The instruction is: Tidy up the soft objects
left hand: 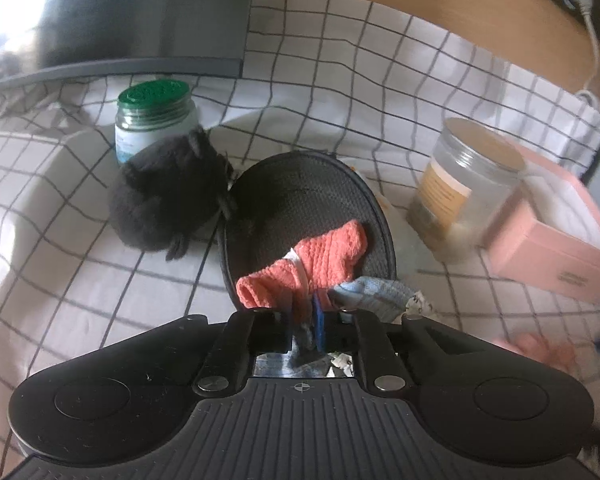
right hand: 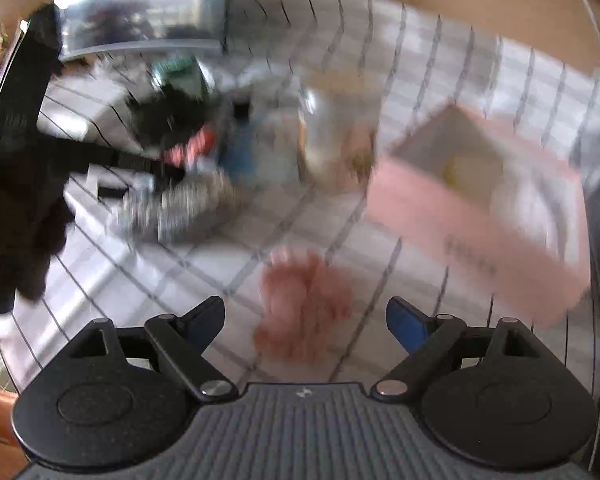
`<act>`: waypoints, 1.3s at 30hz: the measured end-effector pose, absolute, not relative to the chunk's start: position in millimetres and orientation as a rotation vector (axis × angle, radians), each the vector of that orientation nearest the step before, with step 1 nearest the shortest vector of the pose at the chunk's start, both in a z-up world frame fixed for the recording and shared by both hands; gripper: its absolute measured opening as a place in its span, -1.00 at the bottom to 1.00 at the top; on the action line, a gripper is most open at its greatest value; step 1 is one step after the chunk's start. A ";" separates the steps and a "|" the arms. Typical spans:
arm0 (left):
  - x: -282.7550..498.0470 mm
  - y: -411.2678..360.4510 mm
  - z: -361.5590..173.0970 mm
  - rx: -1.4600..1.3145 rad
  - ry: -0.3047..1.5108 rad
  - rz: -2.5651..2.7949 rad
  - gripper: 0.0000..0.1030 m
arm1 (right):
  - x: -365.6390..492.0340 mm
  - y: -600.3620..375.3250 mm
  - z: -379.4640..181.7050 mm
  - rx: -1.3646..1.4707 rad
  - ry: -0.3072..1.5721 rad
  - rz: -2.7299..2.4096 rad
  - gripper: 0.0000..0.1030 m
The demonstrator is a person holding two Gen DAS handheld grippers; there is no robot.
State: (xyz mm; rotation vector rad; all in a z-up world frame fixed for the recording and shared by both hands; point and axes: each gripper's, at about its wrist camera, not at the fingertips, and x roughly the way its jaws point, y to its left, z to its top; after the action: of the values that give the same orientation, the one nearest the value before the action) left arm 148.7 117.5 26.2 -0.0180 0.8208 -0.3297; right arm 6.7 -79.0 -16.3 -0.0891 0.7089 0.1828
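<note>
So the left gripper (left hand: 305, 326) is clamped tight on a blue-grey sock (left hand: 380, 294), right at the near rim of the dark oval tray (left hand: 300, 188); a coral knit sock (left hand: 312, 266) lies inside that tray at its near end; a black plush toy (left hand: 168, 196) sits touching the tray's left edge; a pink box (left hand: 556, 256) is off to the tray's right; the right gripper (right hand: 306, 312) is spread wide, holding nothing, over a blurry pinkish soft thing (right hand: 304, 308).
</note>
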 end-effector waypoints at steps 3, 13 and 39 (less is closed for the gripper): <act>136.6 134.6 33.0 -0.064 0.817 -0.353 -0.80 | 20.4 -66.4 -2.7 -0.120 0.673 0.229 0.72; 109.1 191.5 87.9 -0.157 0.677 -0.338 -0.83 | 56.5 6.5 19.2 -0.216 0.580 0.391 0.72; 93.2 330.4 51.4 -0.463 0.782 -0.105 -0.80 | 81.6 84.7 33.7 -0.161 0.598 0.473 -0.92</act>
State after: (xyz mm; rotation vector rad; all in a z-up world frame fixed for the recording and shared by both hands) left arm 93.2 330.4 51.4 -0.4629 0.7823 -0.1046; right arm 81.6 84.7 33.7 -0.1611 0.5983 0.4728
